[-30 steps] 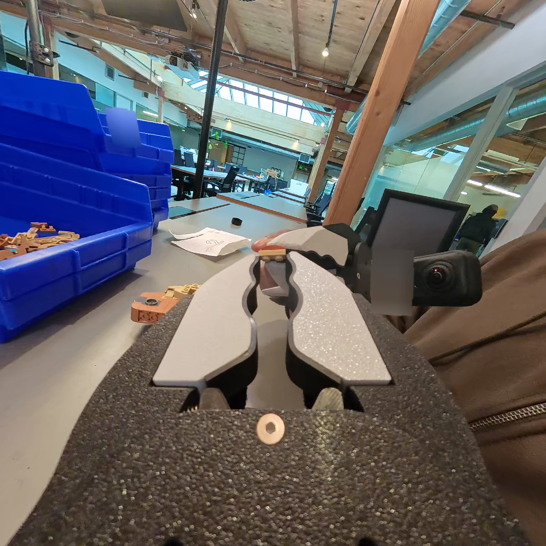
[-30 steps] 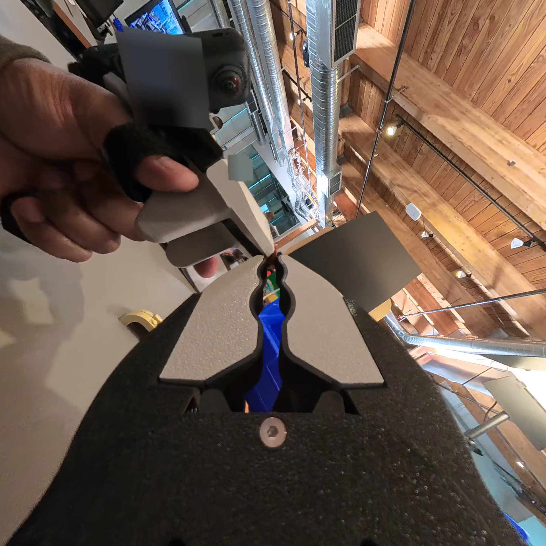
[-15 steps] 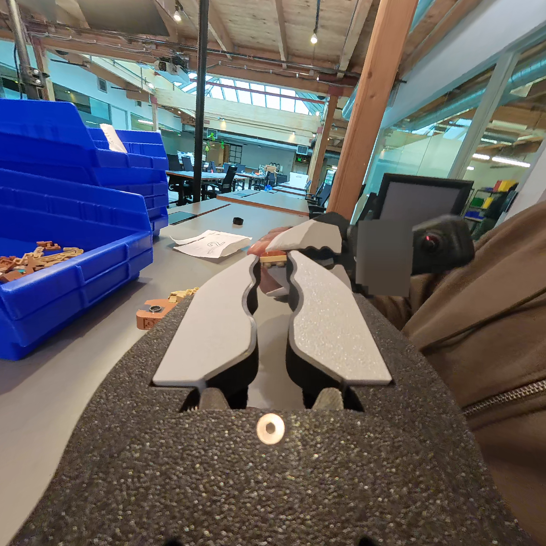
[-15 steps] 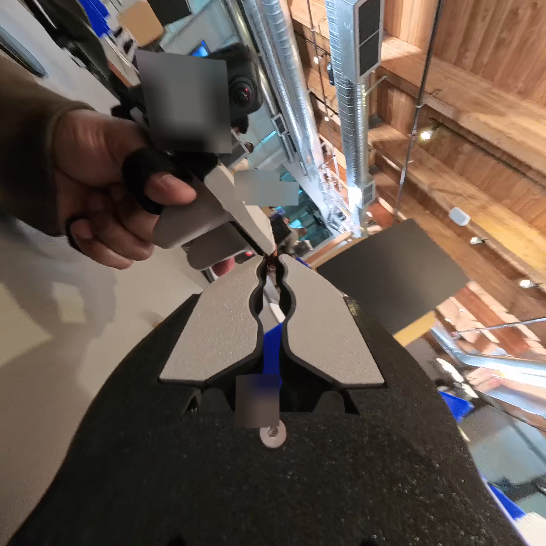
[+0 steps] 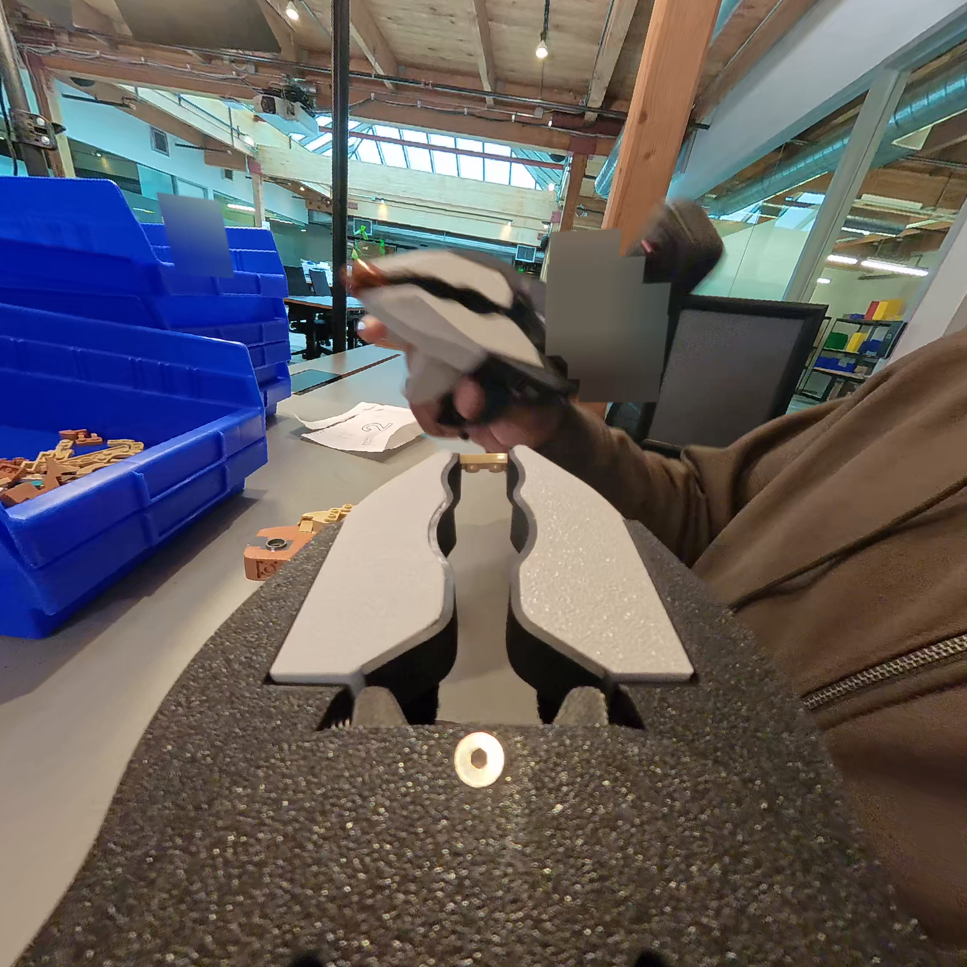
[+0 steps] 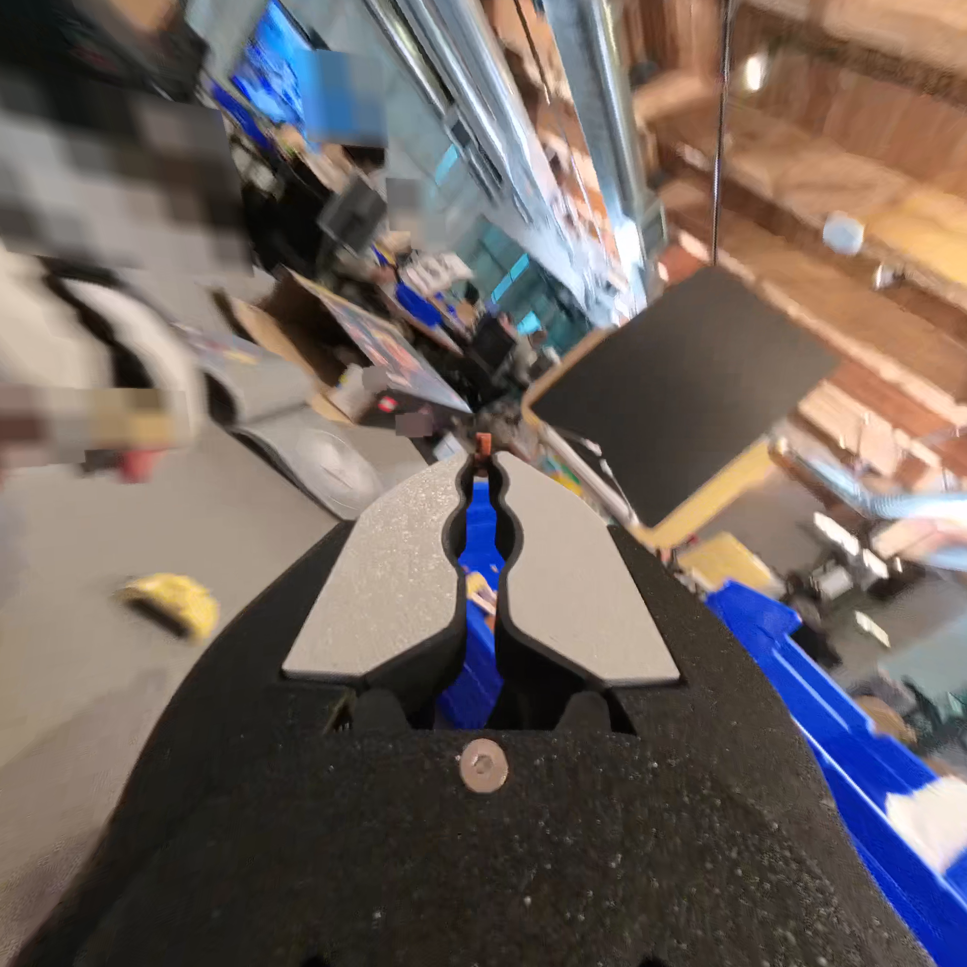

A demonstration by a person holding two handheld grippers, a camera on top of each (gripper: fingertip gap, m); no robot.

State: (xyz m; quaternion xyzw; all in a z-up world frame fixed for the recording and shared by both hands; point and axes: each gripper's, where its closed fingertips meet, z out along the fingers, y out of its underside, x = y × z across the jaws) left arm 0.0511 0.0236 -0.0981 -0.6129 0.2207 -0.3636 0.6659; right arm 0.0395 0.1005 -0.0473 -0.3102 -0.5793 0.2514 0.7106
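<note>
My left gripper (image 5: 483, 463) is shut on a small tan plate brick (image 5: 483, 462), held flat between its fingertips above the grey table (image 5: 131, 654). My right gripper (image 6: 482, 456) is shut on a thin reddish-brown piece (image 6: 483, 448) that sticks out past its tips. In the left wrist view the right gripper (image 5: 366, 280) is raised above and beyond the tan brick, blurred, with the brown piece (image 5: 361, 272) at its tips. The left gripper's fingers show blurred at the left edge of the right wrist view (image 6: 157, 377).
Blue bins (image 5: 120, 418) stand at the left, the nearest holding several tan and brown bricks (image 5: 57, 463). A brown and tan brick assembly (image 5: 293, 539) lies on the table beside my left gripper. A paper sheet (image 5: 366, 431) lies farther back. A yellow piece (image 6: 172, 602) lies on the table. My right fingertips sit around 10 centimeters from my left ones.
The right gripper has pulled up and away from the left gripper's tips, taking the reddish-brown piece with it. The tan brick stays in the left gripper. The right view now sweeps fast.
</note>
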